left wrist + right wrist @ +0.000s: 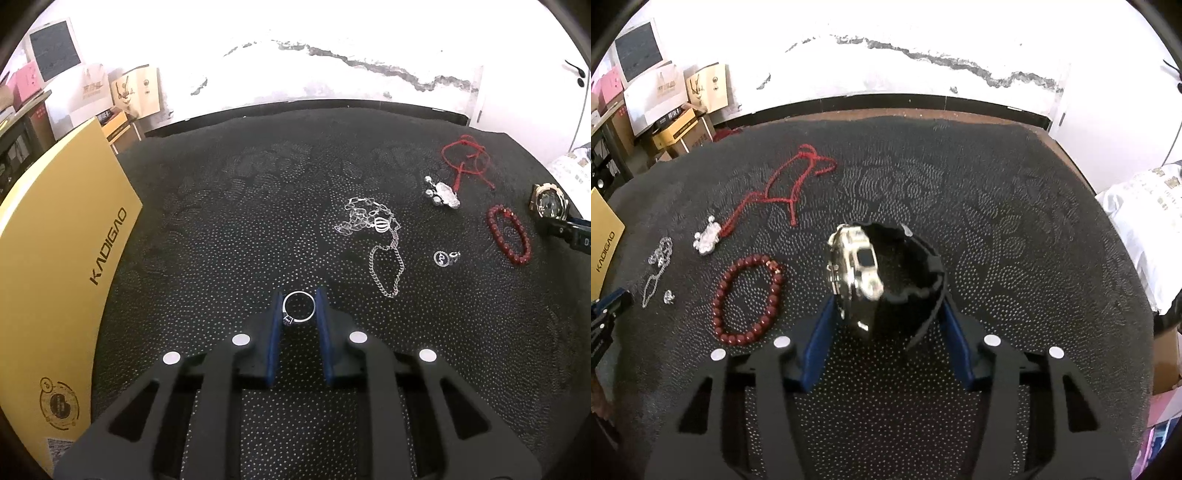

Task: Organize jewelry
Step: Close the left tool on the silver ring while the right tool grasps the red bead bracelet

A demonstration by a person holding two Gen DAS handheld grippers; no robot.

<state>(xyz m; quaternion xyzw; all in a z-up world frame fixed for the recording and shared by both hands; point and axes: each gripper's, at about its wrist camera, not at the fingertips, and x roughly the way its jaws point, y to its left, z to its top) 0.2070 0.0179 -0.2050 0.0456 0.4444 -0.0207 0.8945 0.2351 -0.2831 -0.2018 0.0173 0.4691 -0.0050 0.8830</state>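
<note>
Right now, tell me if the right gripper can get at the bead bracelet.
Probably not yet: the right gripper has the watch between its jaws. The bracelet lies unobstructed on the mat to its left.

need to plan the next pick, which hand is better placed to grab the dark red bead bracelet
Right. The dark red bead bracelet lies just beside the right gripper, though that gripper surrounds the black-strapped metal watch. The left gripper is shut on the thin silver ring, far from it.
</note>
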